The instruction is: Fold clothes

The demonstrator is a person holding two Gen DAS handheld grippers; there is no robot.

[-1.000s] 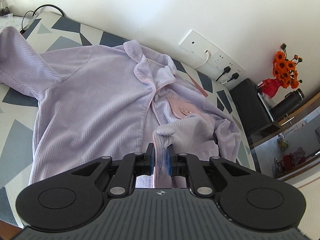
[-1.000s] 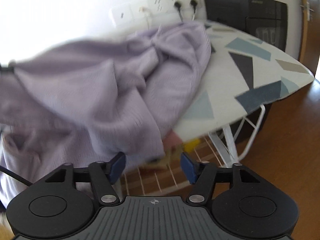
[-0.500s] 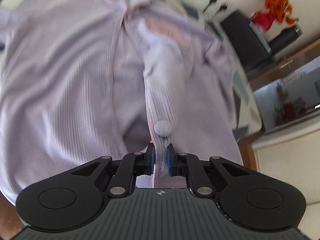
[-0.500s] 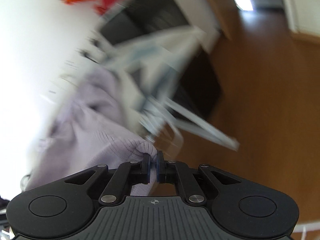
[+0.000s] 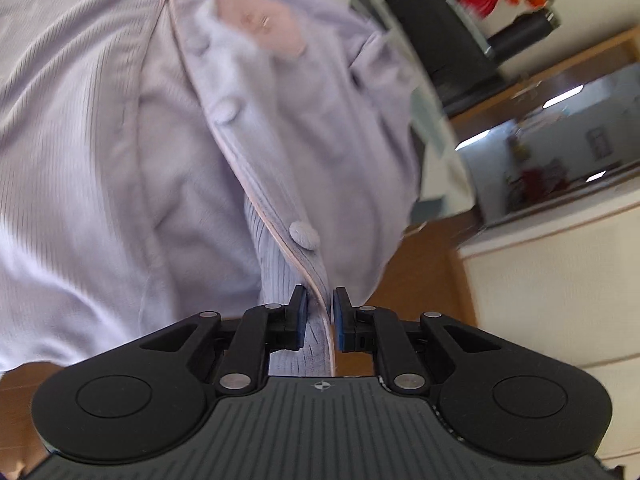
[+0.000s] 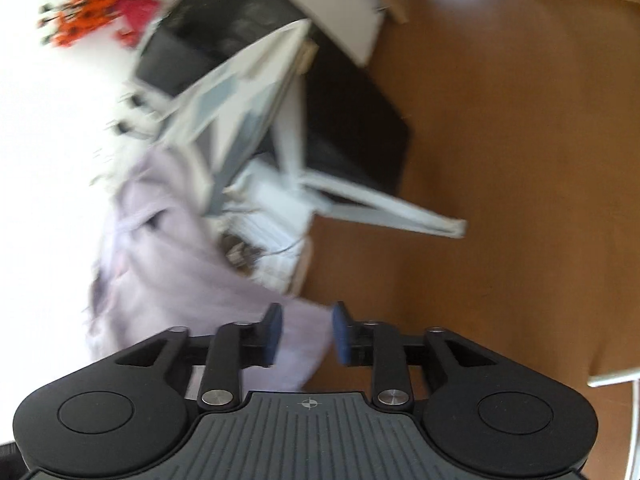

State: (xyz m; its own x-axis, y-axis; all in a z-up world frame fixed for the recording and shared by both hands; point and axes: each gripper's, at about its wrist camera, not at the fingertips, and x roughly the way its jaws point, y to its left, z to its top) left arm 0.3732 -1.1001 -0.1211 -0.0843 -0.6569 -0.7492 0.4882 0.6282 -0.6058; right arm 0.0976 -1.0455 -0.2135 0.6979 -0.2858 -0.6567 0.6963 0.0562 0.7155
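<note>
Both tongs are at the hem of a pale lilac ribbed knit cardigan with cloth-covered buttons (image 5: 168, 152). Seen from the left wrist, the left gripper (image 5: 319, 312) has its blue pads drawn in to a narrow gap and pinches the pink-piped button edge of the garment, just below the lowest round button (image 5: 305, 235); the cloth runs up and away from the jaws, with a pink chest pocket (image 5: 260, 24) near the top of the picture. From the right wrist, which is blurred, the right gripper (image 6: 306, 334) stands partly apart, its jaws having just been opening; a lilac fold of the same cardigan (image 6: 168, 276) lies between the blue pads (image 6: 273, 334), touching or close to the left one and clear of the right one, so it is not pinched. Beyond it the garment hangs down over the edge of the white ironing board with grey and blue triangles (image 6: 236, 104), which stands on an orange-brown wooden floor (image 6: 500, 160). Orange flowers in a red vase (image 6: 96, 12) sit by the white wall.
</note>
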